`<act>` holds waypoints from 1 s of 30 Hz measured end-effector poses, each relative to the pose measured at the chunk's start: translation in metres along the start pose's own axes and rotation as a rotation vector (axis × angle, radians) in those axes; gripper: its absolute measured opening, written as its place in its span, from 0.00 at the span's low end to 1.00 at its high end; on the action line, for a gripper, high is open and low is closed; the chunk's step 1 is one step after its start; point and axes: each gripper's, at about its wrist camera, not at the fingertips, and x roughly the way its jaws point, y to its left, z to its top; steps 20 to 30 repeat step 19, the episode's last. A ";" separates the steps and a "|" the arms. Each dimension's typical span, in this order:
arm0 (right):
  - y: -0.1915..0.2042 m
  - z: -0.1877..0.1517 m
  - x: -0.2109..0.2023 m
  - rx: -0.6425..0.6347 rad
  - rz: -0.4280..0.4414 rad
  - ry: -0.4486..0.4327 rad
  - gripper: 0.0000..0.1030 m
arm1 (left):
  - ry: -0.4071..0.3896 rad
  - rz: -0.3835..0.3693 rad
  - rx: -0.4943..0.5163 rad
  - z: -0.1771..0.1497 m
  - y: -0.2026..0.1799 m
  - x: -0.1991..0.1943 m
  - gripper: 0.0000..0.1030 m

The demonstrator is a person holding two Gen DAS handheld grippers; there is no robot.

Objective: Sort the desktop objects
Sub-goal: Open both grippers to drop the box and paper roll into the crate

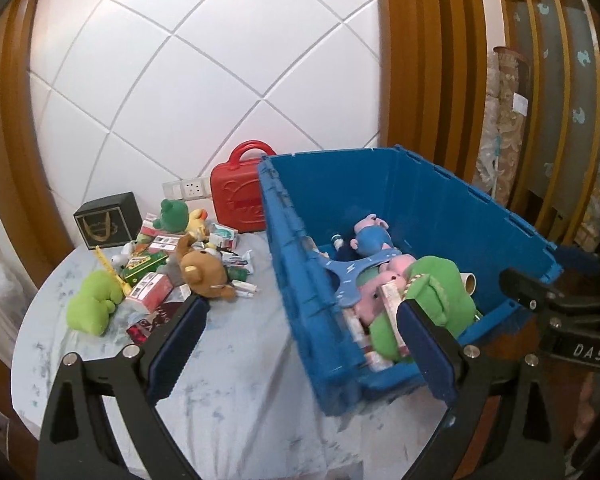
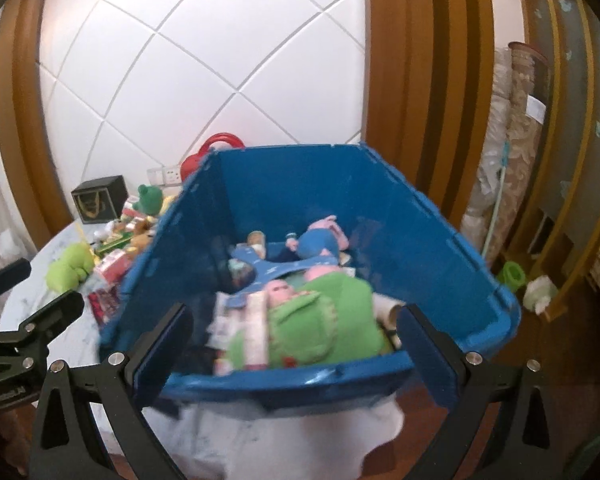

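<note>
A blue bin (image 1: 420, 208) stands on the right side of the round table (image 1: 240, 380). It holds a green plush (image 1: 436, 292), a blue-and-pink pig plush (image 1: 370, 236), a blue flat toy (image 1: 348, 276) and small boxes. My left gripper (image 1: 300, 336) hangs open over the bin's near left wall, gripping nothing. My right gripper (image 2: 296, 348) is open above the bin's (image 2: 400, 220) near rim, over the green plush (image 2: 328, 320), with nothing held. A pile lies to the left: a brown bear (image 1: 202, 272), a green plush (image 1: 94, 308), a green frog (image 1: 172, 216) and red-and-white boxes (image 1: 150, 292).
A red carry case (image 1: 238, 196) and a black box (image 1: 106, 220) stand against the white tiled wall. Wooden pillars and rolled fabric (image 2: 508, 160) are right of the table. One of the right gripper's fingers (image 1: 520, 284) shows at the bin's right corner.
</note>
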 end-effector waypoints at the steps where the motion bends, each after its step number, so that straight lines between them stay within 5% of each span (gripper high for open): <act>1: 0.010 -0.001 -0.005 -0.002 -0.014 0.000 1.00 | -0.001 -0.010 -0.002 0.000 0.008 -0.004 0.95; 11: 0.048 0.012 -0.035 0.034 -0.133 -0.003 1.00 | -0.002 -0.046 -0.002 0.008 0.056 -0.025 0.95; 30: 0.045 0.027 -0.038 0.029 -0.147 -0.016 1.00 | -0.042 -0.052 0.007 0.023 0.051 -0.030 0.95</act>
